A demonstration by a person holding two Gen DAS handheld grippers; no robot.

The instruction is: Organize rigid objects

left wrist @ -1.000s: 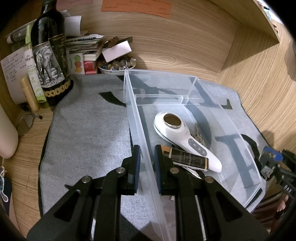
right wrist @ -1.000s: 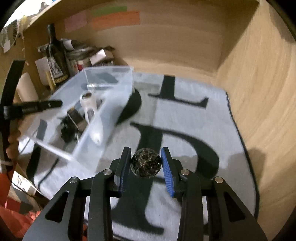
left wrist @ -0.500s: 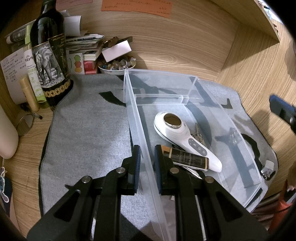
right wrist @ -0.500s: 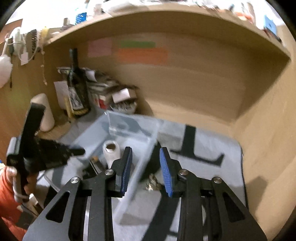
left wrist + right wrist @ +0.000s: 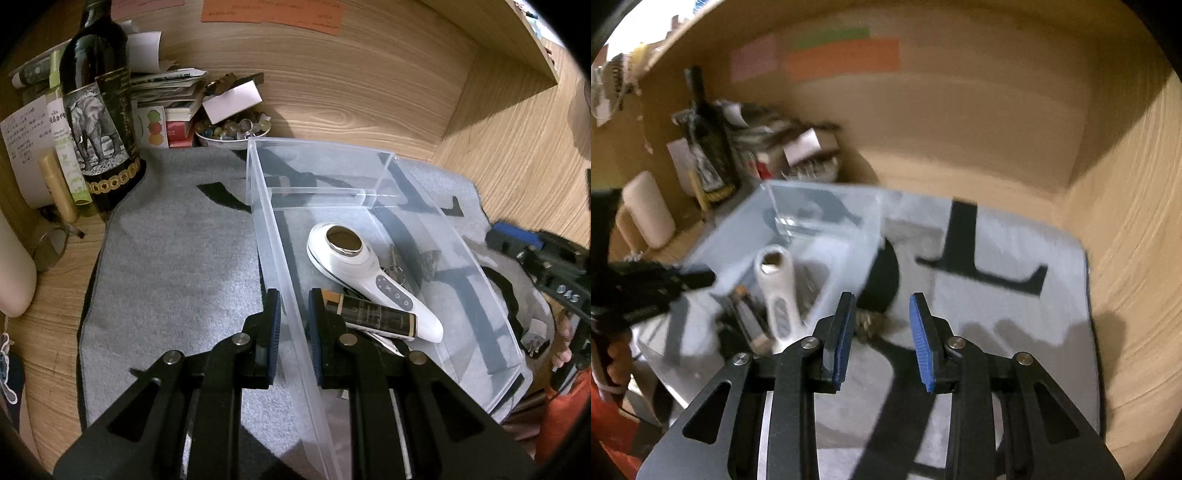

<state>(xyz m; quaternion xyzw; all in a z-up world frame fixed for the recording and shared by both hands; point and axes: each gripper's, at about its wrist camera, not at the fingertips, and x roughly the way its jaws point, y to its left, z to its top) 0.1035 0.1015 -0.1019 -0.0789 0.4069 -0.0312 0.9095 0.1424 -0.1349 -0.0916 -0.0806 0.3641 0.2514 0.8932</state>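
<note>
We pinch near-left wall of clear bin with left claw. Right claw, spread and now empty, has dropped speckled ball inside bin, right of white handheld device. One item sorted.

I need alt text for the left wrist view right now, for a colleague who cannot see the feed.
The left hand-held gripper is clamped on the near side wall of a clear plastic bin standing on a grey mat. Inside the bin lie a white handheld device, a dark tube, keys and a dark speckled ball. A wine bottle stands back left.
</note>
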